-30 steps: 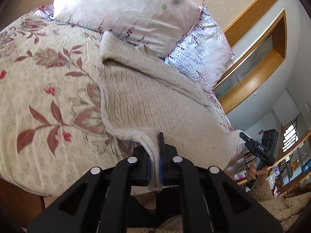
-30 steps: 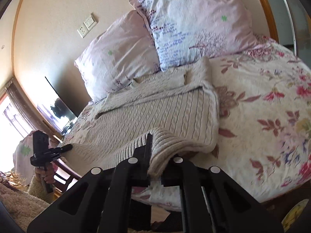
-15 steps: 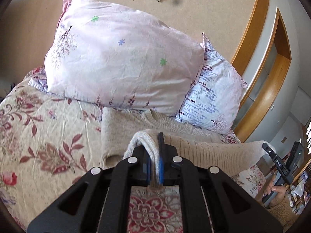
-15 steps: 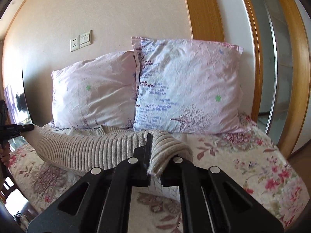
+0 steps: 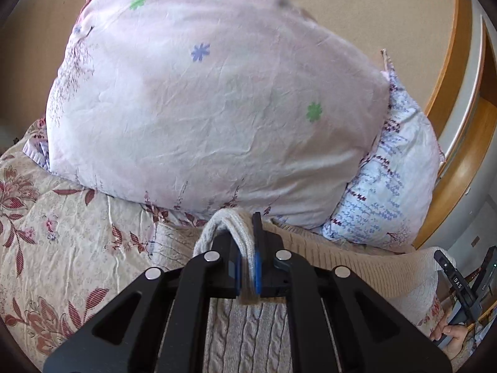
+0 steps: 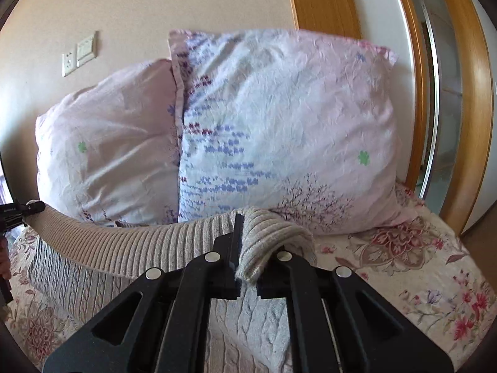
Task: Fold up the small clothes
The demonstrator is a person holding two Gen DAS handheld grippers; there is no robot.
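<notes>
I have the sweater's (image 6: pixel 102 245) ribbed hem pinched at both corners: the left gripper (image 5: pixel 247 267) has its fingers pressed on a doubled bit of knit, and the right gripper (image 6: pixel 247 259) clamps a thicker bunched roll. The hem hangs stretched between them above the sweater's cable-knit body, which lies flat on the bed (image 6: pixel 403 267) just in front of the two pillows (image 6: pixel 279 130).

My judgement: this is the bottom-to-top fold. To do it well I should keep both corners level and the hem taut, carry it toward the neckline near the pillows, then lower both sides together so edges line up. Letting go of one side early would skew the fold; too much pull could drag the lower layer.
</notes>
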